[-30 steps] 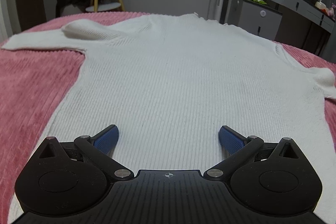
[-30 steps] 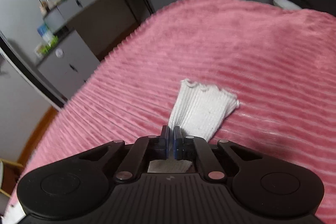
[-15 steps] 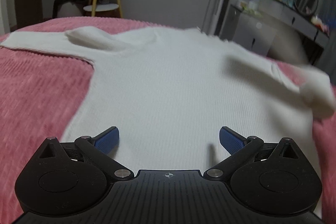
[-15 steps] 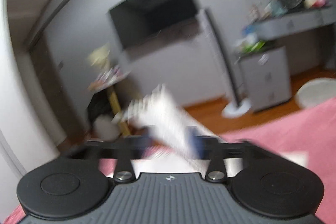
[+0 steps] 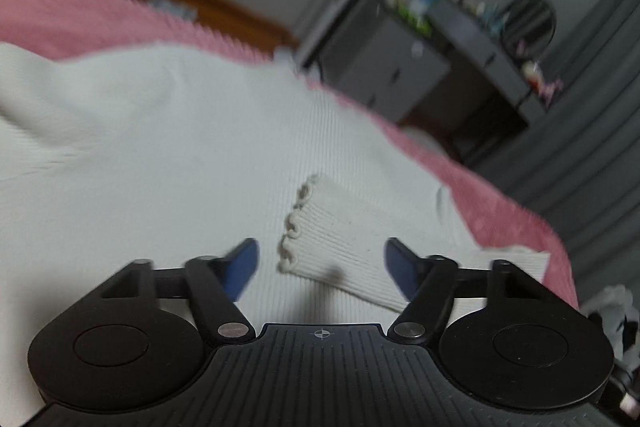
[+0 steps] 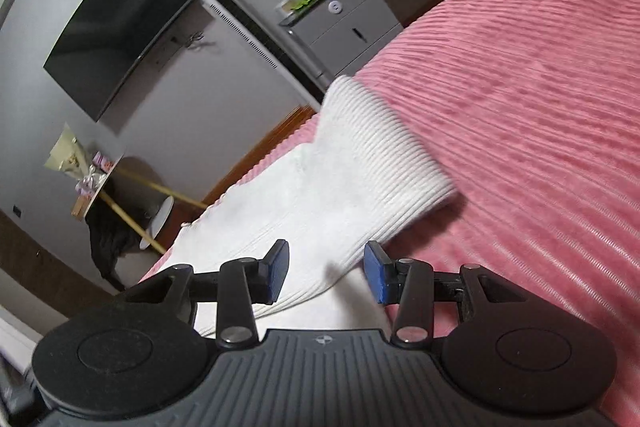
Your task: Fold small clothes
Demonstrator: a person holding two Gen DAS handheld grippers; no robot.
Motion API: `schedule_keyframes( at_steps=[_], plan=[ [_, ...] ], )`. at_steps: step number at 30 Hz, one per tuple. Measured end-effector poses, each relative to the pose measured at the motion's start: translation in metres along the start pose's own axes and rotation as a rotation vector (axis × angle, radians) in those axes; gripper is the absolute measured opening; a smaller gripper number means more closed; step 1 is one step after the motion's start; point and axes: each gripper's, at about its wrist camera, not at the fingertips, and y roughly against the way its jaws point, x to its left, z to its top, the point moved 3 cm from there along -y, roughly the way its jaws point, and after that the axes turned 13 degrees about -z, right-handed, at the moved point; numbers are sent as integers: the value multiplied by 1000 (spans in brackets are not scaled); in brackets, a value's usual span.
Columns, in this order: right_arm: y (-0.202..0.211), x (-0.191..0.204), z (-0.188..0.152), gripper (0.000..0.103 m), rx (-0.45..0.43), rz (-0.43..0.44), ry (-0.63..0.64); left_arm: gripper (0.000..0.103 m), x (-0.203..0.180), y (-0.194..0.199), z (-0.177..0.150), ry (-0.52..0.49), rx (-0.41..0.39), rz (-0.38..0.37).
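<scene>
A white ribbed sweater lies flat on the pink bedspread. Its right sleeve is folded in across the body, with the scalloped cuff lying on the chest. My left gripper is open just above the cuff, holding nothing. In the right wrist view the folded sleeve runs up from between the fingers. My right gripper is open over the sleeve and holds nothing.
The pink bedspread stretches to the right of the sweater. Beyond the bed stand a grey dresser, a wall television and a small round side table. A dressing table with a round mirror is at the right.
My right gripper carried the sleeve cuff up and over onto the sweater's body, then opened and let it go. My left gripper swung right, over the laid cuff, and stayed open.
</scene>
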Motion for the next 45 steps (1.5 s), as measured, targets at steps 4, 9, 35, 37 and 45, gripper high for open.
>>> schedule_keyframes(
  at_steps=[4, 9, 35, 37, 45],
  plan=[
    [-16, -9, -1, 42, 32, 12, -56, 73, 11, -25, 10, 38, 28, -27],
    [-29, -5, -3, 42, 22, 20, -73, 60, 9, -44, 14, 57, 62, -98],
    [-56, 34, -5, 36, 74, 121, -158, 14, 78, 66, 39, -30, -97, 285],
    [-59, 39, -5, 23, 55, 81, -113, 12, 79, 67, 41, -34, -106, 279],
    [-59, 56, -14, 8, -32, -70, 130, 9, 73, 61, 43, -103, -116, 339]
  ],
)
